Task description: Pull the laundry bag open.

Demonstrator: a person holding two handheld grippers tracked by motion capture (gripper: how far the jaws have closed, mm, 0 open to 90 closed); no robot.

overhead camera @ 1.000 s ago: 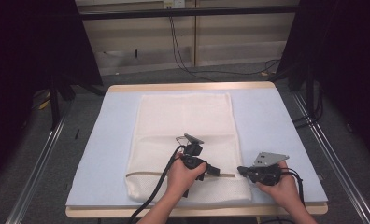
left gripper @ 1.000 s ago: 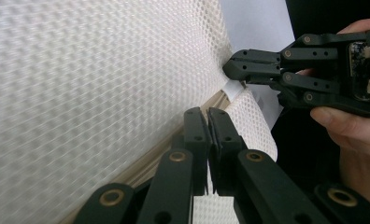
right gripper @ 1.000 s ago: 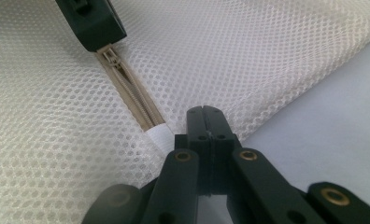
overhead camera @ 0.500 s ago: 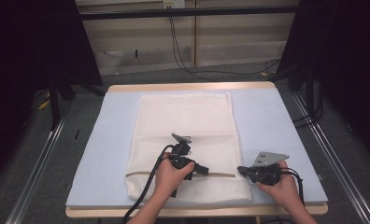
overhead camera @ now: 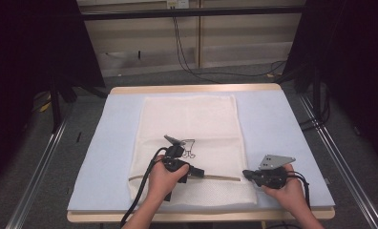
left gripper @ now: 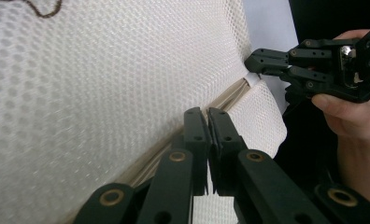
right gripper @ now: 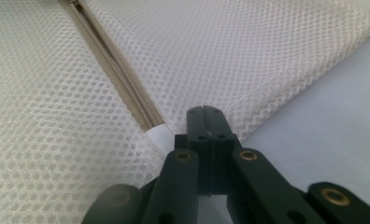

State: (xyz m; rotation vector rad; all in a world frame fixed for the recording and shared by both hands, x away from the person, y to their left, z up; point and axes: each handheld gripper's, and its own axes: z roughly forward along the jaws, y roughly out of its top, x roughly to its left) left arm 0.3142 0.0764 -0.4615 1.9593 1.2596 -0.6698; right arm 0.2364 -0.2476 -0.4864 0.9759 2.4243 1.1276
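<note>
White mesh bag's point(overhead camera: 189, 119) zipper point(overhead camera: 215, 177) gap longer; left gripper point(overhead camera: 198, 172) has slid leftward.

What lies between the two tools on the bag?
The zipper runs between the left tool and the right tool, along the mesh bag. The high view shows nothing else on that stretch.

left gripper point(overhead camera: 200, 172): black, flat linked jaw bars, brass-coloured pivot pins, thick black cable trailing off | right gripper point(overhead camera: 246, 174): black, grey three-cornered plate with small holes on top, black cable | forearms bare, no sleeves
</note>
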